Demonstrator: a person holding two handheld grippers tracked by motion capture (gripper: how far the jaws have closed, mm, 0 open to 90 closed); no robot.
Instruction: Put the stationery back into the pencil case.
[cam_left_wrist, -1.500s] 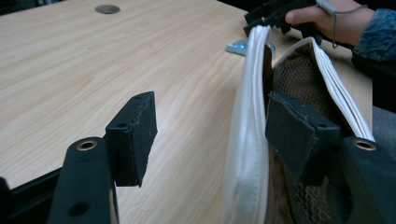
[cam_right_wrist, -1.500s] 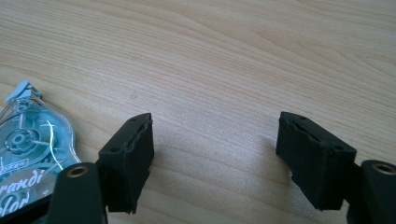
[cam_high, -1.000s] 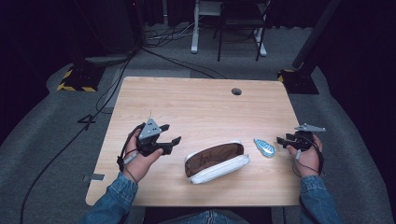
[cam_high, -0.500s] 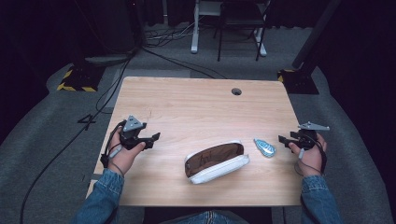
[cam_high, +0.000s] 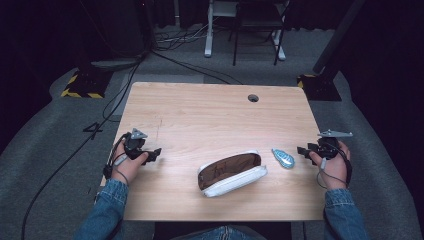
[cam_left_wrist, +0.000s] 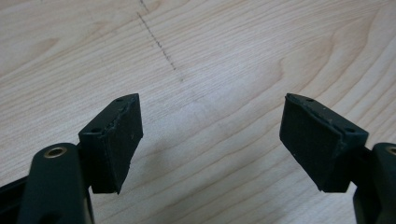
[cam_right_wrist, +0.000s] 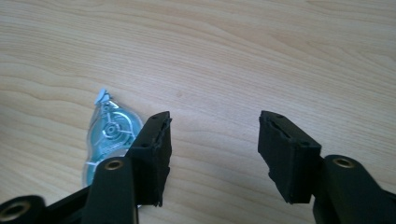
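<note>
Two grippers are in play, both empty. We are holding the left gripper (cam_high: 152, 153) low over the table (cam_high: 210, 110) near its left edge, well apart from everything; its jaws have just been opening and are standing wide, with bare wood between them. We are holding the right gripper (cam_high: 302, 149) near the right edge, fingers apart, nothing between them. The tape roller (cam_high: 283, 158) is lying flat just beside its left finger, off to one side of the gap rather than inside it. The pouch (cam_high: 232, 172) is lying mid-table, unzipped and mouth up, with the roller just off its right end; they look apart, though the high view is too coarse to be sure.

Risks we are noting:
- Closing now would likely be catching air, or nudging the roller sideways, because the gap is not centred on it.
- The roller is thin and smooth; a shallow pinch could be squirting it out across the wood.
- The pouch is soft and unheld; dropping the roller in could be pushing its mouth shut.
</note>
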